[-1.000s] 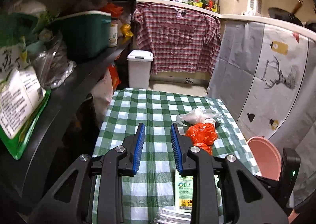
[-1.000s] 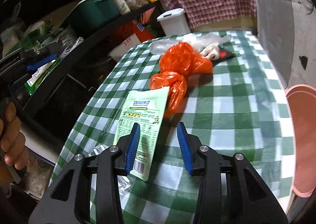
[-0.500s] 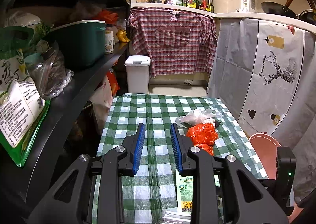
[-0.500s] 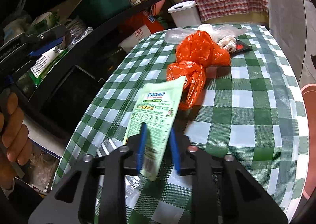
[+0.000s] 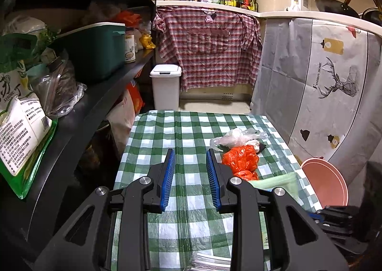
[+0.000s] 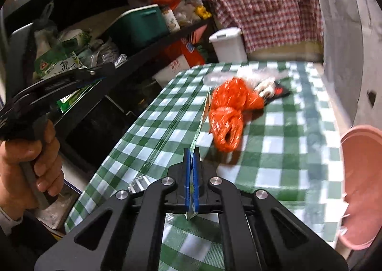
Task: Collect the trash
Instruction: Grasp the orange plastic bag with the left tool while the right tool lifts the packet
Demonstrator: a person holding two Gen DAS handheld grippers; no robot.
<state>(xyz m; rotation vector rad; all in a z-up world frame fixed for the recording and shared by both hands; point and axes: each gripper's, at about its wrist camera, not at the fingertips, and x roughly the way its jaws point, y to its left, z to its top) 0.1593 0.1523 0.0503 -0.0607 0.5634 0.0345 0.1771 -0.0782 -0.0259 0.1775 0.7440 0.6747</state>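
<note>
My right gripper (image 6: 191, 151) is shut on a pale green snack packet (image 6: 201, 122), held edge-on above the green checked table (image 6: 274, 132). The packet also shows in the left wrist view (image 5: 278, 182). An orange plastic bag (image 6: 229, 113) lies just beyond it, also in the left wrist view (image 5: 242, 162). A clear plastic bag (image 5: 235, 137) and a small black wrapper (image 6: 280, 89) lie behind it. My left gripper (image 5: 191, 158) is open and empty above the table's near left part. A clear crumpled wrapper (image 5: 210, 262) lies at the near edge.
A pink bin (image 6: 363, 182) stands at the table's right edge, also in the left wrist view (image 5: 326, 182). A white lidded bin (image 5: 166, 88) stands on the floor beyond the table. Black shelves (image 5: 95, 103) packed with goods run along the left.
My right gripper has closed on the green packet and lifted it off the table, turning it edge-on. The left gripper has risen a little and stays open.
</note>
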